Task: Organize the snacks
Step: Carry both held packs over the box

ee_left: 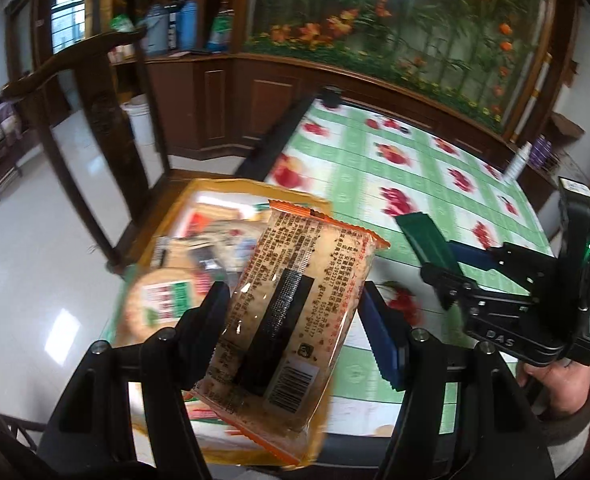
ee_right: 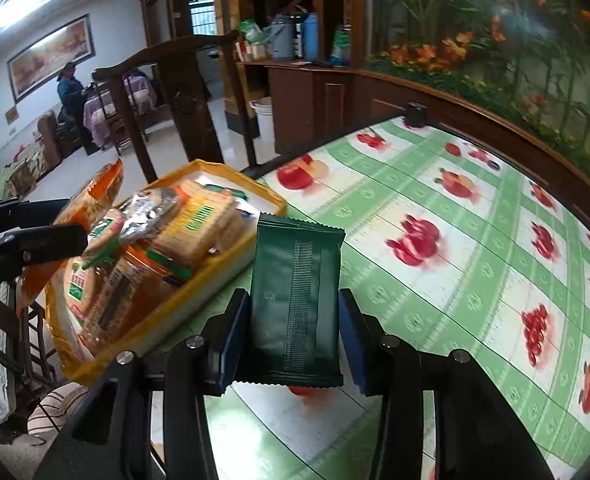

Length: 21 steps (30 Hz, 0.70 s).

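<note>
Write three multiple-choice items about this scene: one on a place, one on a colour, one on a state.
1. Where does the yellow tray sit?
A. on the floor
B. at the table's edge near the chair
C. on the cabinet

2. What colour is the packet in the right gripper?
A. dark green
B. red
C. white

3. How is the left gripper?
A. empty
B. shut on a cracker packet
C. out of view

Answers: 1 B, the tray overhangs the fruit-print tablecloth; 2 A, the wrapper is dark green; 3 B, its jaws clamp the clear orange-edged packet.
</note>
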Motion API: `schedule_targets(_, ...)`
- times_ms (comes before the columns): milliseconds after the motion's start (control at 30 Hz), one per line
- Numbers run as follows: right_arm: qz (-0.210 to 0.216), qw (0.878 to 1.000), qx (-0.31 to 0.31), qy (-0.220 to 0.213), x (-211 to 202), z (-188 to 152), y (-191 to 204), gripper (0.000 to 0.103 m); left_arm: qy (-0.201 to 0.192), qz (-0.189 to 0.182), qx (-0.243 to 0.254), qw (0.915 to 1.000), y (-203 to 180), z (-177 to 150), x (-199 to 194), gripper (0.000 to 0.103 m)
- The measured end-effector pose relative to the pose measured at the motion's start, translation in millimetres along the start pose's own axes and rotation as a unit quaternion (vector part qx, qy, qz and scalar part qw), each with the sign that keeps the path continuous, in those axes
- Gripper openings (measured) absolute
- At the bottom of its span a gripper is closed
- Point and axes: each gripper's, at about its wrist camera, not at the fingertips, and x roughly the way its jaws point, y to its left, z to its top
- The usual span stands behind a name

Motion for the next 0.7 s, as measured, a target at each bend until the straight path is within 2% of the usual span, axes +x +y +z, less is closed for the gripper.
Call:
schedule_targets(400,0.033,0.998,-0.05,0.008,27,30,48,0.044,0.013,0.039,-0.051,0.9979,57,-17,8,0.067)
schedule_targets(533,0.037,0.998,-0.057,0.012,39,43,56,0.044,0.009,0.046,-0.055,0.9974,62,-16,11,0.067)
schedule_targets(700,0.022,0.998,-0.06,0.029,59,50,58,0.044,0.021,0.036,-0.048,0.998,59,-17,23,0.067)
